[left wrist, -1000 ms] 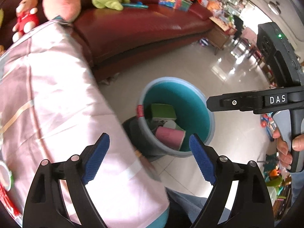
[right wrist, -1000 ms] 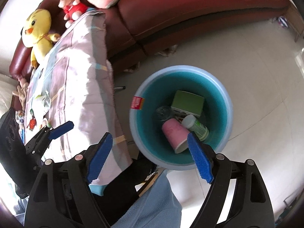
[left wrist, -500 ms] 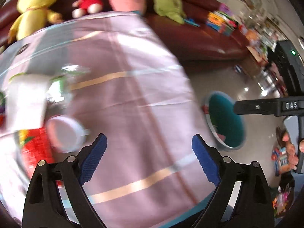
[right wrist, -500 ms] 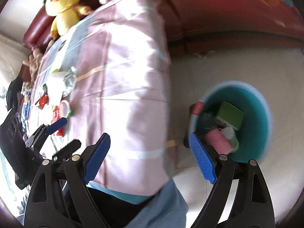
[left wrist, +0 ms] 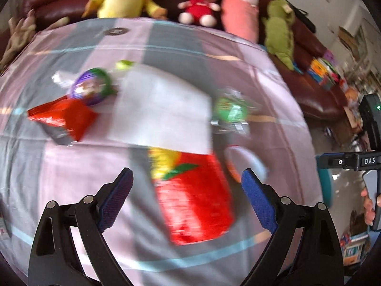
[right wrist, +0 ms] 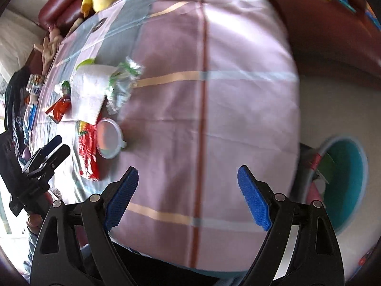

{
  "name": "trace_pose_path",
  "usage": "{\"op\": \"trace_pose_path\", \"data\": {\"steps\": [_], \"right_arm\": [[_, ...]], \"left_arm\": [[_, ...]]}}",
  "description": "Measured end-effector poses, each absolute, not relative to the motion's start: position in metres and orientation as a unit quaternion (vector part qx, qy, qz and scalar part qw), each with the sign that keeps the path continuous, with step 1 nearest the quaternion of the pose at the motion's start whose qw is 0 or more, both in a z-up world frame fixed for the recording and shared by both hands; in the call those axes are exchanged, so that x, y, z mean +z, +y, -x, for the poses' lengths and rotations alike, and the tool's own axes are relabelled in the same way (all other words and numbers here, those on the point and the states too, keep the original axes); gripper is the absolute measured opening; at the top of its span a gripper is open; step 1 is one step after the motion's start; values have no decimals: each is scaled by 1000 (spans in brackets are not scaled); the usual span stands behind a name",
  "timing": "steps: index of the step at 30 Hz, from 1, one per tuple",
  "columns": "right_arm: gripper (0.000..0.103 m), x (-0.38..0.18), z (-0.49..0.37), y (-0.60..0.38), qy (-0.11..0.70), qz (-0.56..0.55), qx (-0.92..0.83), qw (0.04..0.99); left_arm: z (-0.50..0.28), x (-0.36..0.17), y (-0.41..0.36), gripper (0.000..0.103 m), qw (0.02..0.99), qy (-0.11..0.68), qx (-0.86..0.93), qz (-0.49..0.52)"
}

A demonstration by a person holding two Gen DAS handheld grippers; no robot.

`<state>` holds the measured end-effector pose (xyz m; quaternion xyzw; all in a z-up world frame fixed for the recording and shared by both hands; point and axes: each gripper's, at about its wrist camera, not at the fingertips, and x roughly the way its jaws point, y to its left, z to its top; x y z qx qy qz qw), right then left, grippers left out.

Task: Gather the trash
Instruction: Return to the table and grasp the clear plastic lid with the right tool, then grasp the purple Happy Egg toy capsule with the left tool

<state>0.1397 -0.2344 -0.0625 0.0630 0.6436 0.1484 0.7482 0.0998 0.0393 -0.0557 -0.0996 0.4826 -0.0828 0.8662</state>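
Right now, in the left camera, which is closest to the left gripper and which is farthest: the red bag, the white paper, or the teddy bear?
From the left gripper:
1. Red bag, lying between its open fingers, on the table.
2. White paper, farther up, mid-table.
3. Teddy bear, on the sofa behind the table.

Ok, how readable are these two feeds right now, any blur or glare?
Left wrist view: table trash is motion-smeared, the red packet and white paper worst, while the left tongs stay sharp. Right wrist view: milder smear, bin edge ghosted, strong fisheye bulge in the tablecloth.
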Motion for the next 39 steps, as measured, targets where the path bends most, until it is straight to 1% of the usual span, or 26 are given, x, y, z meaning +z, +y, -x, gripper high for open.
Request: {"op": "trace_pose_path", "data": {"steps": [4,7,14,28,29,30,31,35,39], "right_arm": [[82,-68,-151,-195,649,-49,169,740],[81,-73,-155,-170,654,-34,183,733],[81,-92,-160,-117,662,-1,208,720],[81,-110,-161,-93,665,29,209,716],[80,-113,-161,-92,664,35,207,718],[70,-115,-160,-91,664,38,207,717],[58,-119,-160,-89,668,43,209,713],[57,-110,-156,-83,662,39,227,713],[57,-85,-161,-71,648,30,247,720]], "left_arm": [[-93,-63,69,92,863,487,-69,110],[-89,-70,79,93,857,496,-68,120],[-85,-72,92,93,861,490,-60,124],[-86,-64,114,93,867,480,-44,130],[-85,-62,116,93,868,478,-41,129],[-85,-61,119,93,869,477,-39,129],[-84,-59,124,93,870,475,-36,130],[-88,-52,137,93,874,470,-30,122],[-103,-40,148,93,883,461,-28,81]]}}
